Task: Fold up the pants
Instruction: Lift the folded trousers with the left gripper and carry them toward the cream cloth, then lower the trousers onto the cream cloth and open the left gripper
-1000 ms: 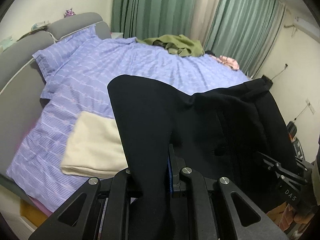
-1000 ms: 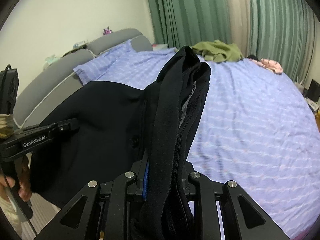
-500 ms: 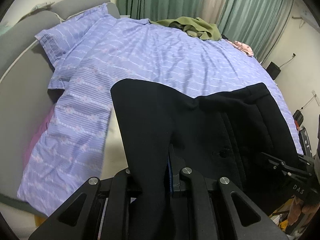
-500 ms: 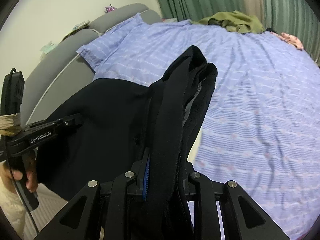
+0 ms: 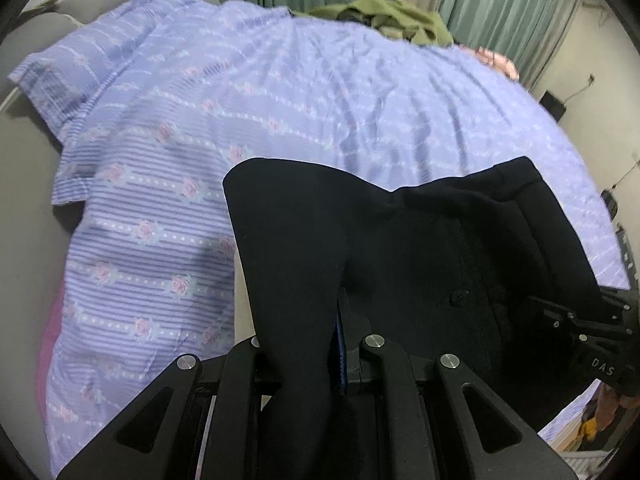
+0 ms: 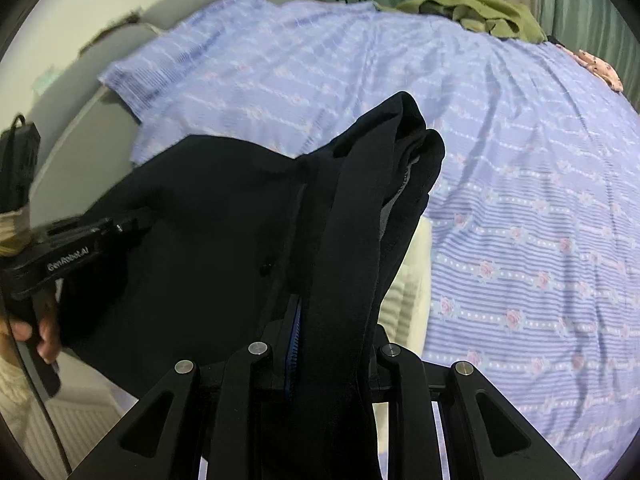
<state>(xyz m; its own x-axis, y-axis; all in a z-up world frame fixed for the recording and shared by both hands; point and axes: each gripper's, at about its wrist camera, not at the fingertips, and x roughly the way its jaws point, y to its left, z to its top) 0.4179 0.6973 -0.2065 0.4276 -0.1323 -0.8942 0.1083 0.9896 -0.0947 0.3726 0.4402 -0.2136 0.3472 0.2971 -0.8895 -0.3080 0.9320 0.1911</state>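
Descending toward the lilac, rose-striped bedsheet (image 5: 280, 92), both hand-held grippers carry the black woven pants (image 5: 400, 248) closer to the mattress than a second ago, when the green curtains and grey headboard filled more of each view. The left gripper (image 5: 340, 344) is clamped narrowly on one end of the waistband; the right gripper (image 6: 332, 340) is pinched on a thicker bunch of the waistband at the other end. The garment hangs stretched between them above the near edge of the bed, not yet laid down. That descent suggests the pants are about to be spread flat, so no fold looks made yet. The cloth looks matte and heavy, with a dark button (image 5: 456, 298) at the fly and the waistband doubled over at the right grip.
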